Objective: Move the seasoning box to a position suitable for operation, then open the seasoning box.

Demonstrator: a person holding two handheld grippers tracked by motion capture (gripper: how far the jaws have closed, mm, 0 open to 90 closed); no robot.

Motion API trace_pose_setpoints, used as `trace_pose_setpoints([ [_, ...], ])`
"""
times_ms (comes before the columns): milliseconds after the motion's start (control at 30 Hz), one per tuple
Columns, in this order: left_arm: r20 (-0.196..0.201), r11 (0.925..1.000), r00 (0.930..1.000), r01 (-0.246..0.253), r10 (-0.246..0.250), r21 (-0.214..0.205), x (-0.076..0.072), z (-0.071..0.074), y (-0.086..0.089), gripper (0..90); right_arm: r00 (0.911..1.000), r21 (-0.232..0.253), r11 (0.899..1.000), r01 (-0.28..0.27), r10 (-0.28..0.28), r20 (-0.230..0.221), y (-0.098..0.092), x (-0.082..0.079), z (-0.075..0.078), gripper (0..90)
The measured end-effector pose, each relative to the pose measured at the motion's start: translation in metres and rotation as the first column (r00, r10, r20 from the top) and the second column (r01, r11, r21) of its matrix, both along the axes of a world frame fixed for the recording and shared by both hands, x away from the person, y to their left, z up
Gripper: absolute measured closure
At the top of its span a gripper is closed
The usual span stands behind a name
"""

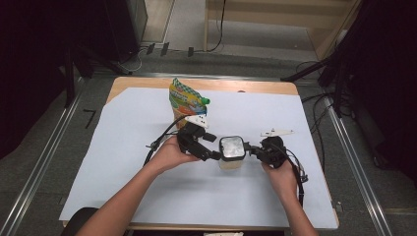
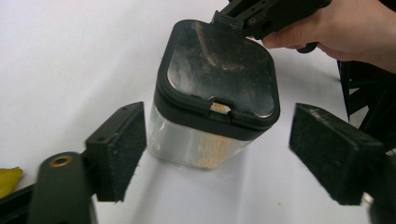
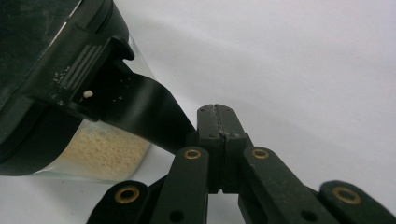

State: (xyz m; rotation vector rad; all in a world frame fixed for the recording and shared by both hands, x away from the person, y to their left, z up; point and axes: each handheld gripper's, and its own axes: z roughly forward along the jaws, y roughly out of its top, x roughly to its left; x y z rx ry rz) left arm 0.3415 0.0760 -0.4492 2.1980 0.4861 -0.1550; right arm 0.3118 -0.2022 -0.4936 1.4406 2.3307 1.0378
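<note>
A clear square container (image 1: 232, 150) with a black lid stands mid-table on the white sheet, with pale granules in its bottom (image 2: 208, 156). My left gripper (image 1: 215, 155) comes in from its left and is open. Its two pads (image 2: 119, 149) stand on either side of the container (image 2: 215, 88) without touching it. My right gripper (image 1: 252, 149) is shut, and its joined tips (image 3: 217, 111) sit against the ribbed latch (image 3: 77, 74) at the lid's edge. A black strip (image 3: 144, 112) runs from the latch to the side of those jaws; I cannot tell whether it is pinched.
A colourful pouch with a green cap (image 1: 184, 100) stands upright behind the left hand. The white sheet (image 1: 196, 196) covers most of the wooden table (image 1: 147, 83). Cables trail from both grippers. A yellow scrap (image 2: 8, 179) lies at the left gripper view's edge.
</note>
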Motion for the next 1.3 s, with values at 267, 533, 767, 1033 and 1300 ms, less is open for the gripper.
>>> trace_pose_setpoints([
  [267, 0.012, 0.9994, 0.9995, 0.028, -0.028, 0.019, -0.002, -0.01, -0.001, 13.4, 0.9997, 0.001, 1.0, -0.021, 0.021, 0.009, 0.01, -0.001, 0.0, 90.0],
  [533, 0.097, 0.9961, 0.9939, 0.046, -0.053, 0.075, -0.006, -0.016, -0.006, 14.2, 0.999, 0.006, 0.999, -0.044, 0.043, 0.014, 0.019, -0.003, 0.0, 90.0],
  [767, 0.142, 0.9958, 0.9886, 0.039, -0.051, 0.082, -0.008, -0.017, -0.01, 14.4, 0.9988, 0.001, 0.999, -0.045, 0.045, 0.021, 0.021, -0.003, 0.0, 90.0],
  [1033, 0.126, 0.9978, 0.9913, 0.031, -0.038, 0.058, -0.008, -0.015, -0.008, 14.5, 0.9988, 0.014, 0.999, -0.044, 0.044, 0.022, 0.022, -0.004, 0.001, 90.0],
  [1300, 0.16, 0.9983, 0.9862, 0.038, -0.044, 0.043, -0.012, -0.009, -0.009, 15.5, 0.9988, 0.009, 0.999, -0.045, 0.045, 0.02, 0.023, -0.004, 0.001, 90.0],
])
